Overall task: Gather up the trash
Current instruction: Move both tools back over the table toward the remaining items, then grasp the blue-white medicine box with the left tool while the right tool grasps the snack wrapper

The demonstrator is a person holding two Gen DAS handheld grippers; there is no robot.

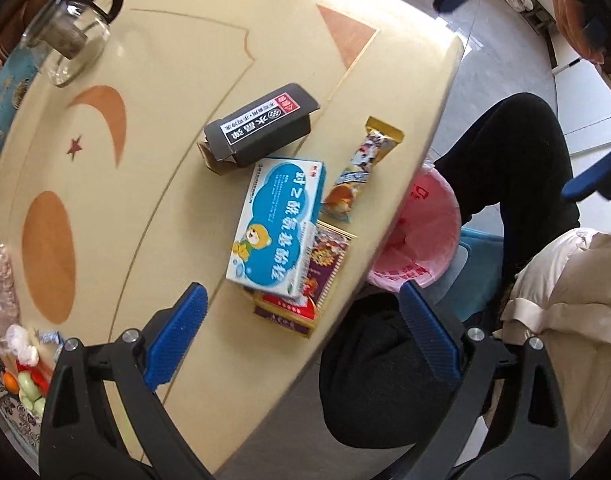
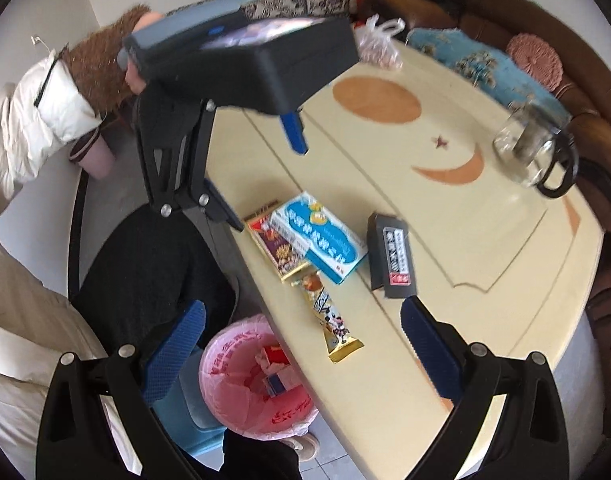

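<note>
Near the table's edge lie a dark grey carton, a blue-and-white medicine box on top of a red-and-gold packet, and a gold snack wrapper. A bin with a pink bag stands on the floor beside the table and holds some trash. My left gripper is open and empty just short of the boxes. My right gripper is open and empty above the wrapper and bin.
The cream table also holds a glass teapot and a plastic bag of snacks at its far side. A sofa with cushions runs behind. The person's dark-clothed legs are next to the bin.
</note>
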